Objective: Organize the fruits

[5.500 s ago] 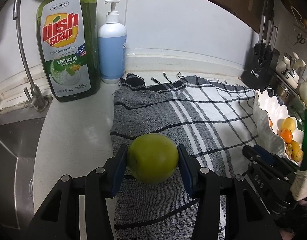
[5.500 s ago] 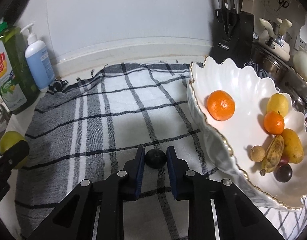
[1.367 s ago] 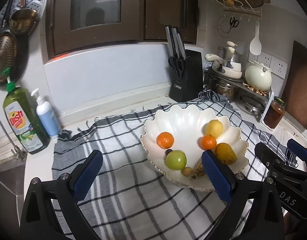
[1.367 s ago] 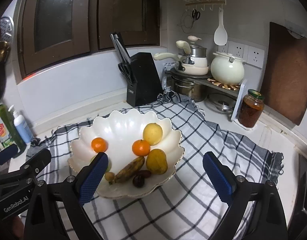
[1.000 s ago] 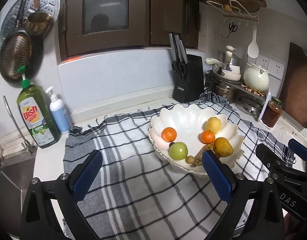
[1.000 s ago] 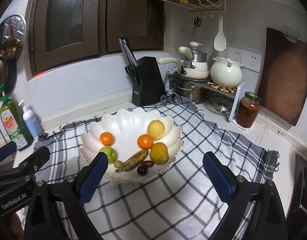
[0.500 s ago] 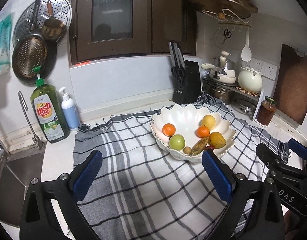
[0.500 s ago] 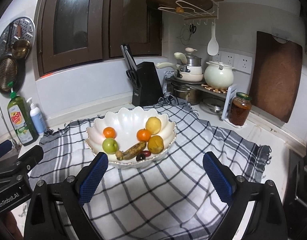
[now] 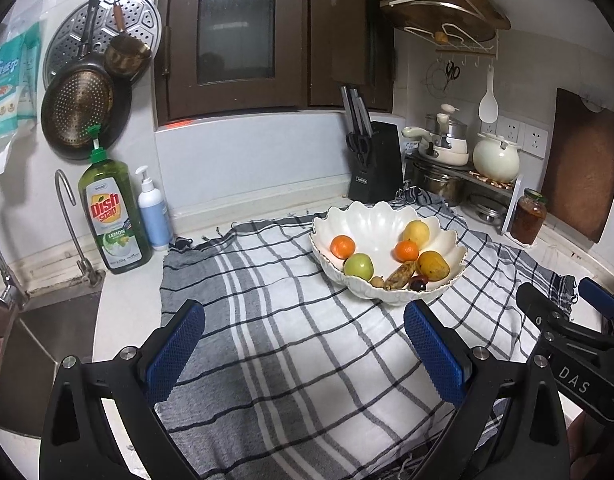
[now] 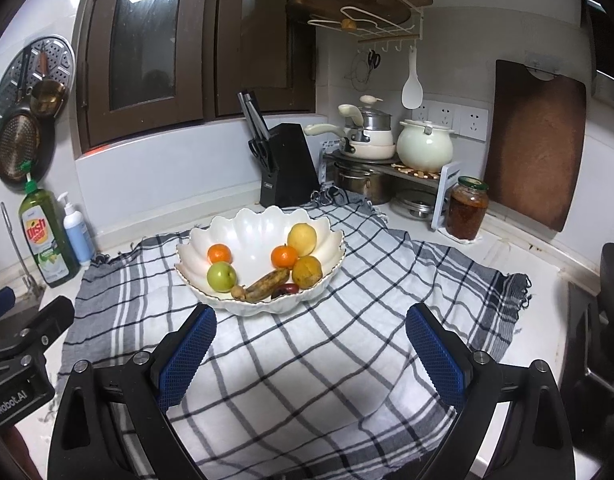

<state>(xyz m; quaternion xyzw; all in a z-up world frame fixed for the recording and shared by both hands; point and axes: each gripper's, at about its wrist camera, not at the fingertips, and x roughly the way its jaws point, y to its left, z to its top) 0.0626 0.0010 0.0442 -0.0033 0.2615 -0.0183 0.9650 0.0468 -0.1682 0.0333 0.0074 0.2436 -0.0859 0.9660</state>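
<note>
Left gripper [image 9: 303,350] wide open, nothing between the blue pads [image 9: 175,350]. Low in the frame, above the cloth [image 9: 291,344], not touching it. Right gripper [image 10: 311,352] the same: spread wide, holding nothing, low in its own frame over the checked cloth.

Further out, just above the middle of both views: the bowl [image 9: 371,218], sitting on the cloth, well apart from both grippers. To the right of middle in the left view, a little left of middle in the right view.

Inside the bowl, all the fruit: green apple [image 9: 358,265] at the near left, two oranges [image 9: 342,246], a pale yellow fruit at the back, a darker yellow one [image 9: 433,264] at the near right, a brown banana [image 9: 400,274], a small tan ball and something dark by the front rim, maybe a plum, too small to tell. No fruit seen loose on the cloth, so probably nothing left to pick up.

Apple: hard, smooth, a bit slippery; best squeezed across the fat middle. Oranges: light, a little squashy, easy to grip. Banana: soft and old-looking, easy to bruise, so only a gentle pinch at the middle. Bowl: likely heavy and breakable, with a thin wavy rim; better not bumped.
</note>
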